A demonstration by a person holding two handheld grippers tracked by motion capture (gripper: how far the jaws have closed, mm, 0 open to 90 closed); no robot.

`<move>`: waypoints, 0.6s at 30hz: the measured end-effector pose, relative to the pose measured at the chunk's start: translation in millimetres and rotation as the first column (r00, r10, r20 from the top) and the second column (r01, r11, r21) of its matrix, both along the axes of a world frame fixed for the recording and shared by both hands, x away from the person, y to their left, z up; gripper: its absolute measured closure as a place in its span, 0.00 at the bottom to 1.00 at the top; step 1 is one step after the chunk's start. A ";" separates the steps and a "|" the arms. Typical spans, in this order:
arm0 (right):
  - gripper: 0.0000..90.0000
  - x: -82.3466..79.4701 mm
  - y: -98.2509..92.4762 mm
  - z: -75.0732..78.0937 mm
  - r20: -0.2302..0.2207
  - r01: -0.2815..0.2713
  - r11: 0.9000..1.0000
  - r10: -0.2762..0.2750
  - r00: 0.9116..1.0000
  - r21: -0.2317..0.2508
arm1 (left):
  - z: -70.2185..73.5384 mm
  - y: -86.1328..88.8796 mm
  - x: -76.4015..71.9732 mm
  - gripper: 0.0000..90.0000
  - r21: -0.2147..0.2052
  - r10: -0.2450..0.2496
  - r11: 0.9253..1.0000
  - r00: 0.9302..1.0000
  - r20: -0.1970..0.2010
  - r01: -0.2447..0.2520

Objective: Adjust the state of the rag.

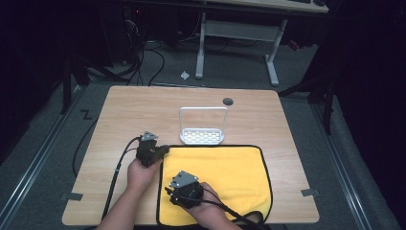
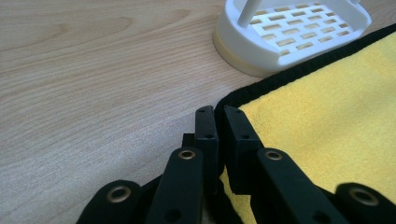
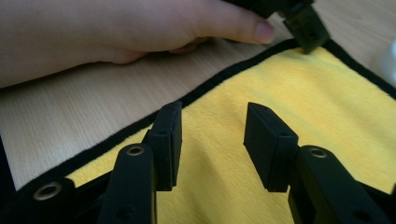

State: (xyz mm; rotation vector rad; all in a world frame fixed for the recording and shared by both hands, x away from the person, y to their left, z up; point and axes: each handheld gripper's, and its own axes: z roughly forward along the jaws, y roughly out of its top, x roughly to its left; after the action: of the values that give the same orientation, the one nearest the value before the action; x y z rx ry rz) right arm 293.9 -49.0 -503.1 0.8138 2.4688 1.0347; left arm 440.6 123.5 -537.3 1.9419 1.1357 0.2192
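At the yellow cloth [image 2: 327, 107] corner, left tool [image 2: 219, 114] pinched together, seemingly on its hem, right tool [image 3: 212, 135] spread above it.

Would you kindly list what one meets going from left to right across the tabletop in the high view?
Left gripper at the cloth's left edge → right gripper over the yellow cloth → white slotted rack → round grommet hole.

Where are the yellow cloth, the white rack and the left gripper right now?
yellow cloth [image 1: 230, 167]: high view, bare middle of the cloth.
white rack [image 1: 202, 136]: high view, its slotted base.
left gripper [image 2: 219, 119]: left gripper view, between the tips of its nearly closed jaws at the cloth's black-edged corner.
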 end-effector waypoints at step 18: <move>0.60 -12.3 26.7 -22.3 -0.063 -0.069 0.998 0.069 0.996 -0.006 | 0.0 0.4 -0.2 0.94 0.002 -0.002 1.000 1.000 0.002 0.002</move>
State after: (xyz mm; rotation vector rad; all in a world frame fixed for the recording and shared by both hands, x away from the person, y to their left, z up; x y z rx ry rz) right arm 281.6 -22.3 -525.4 0.7755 2.5690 1.0373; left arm 440.4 123.9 -537.3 1.9441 1.1327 0.2214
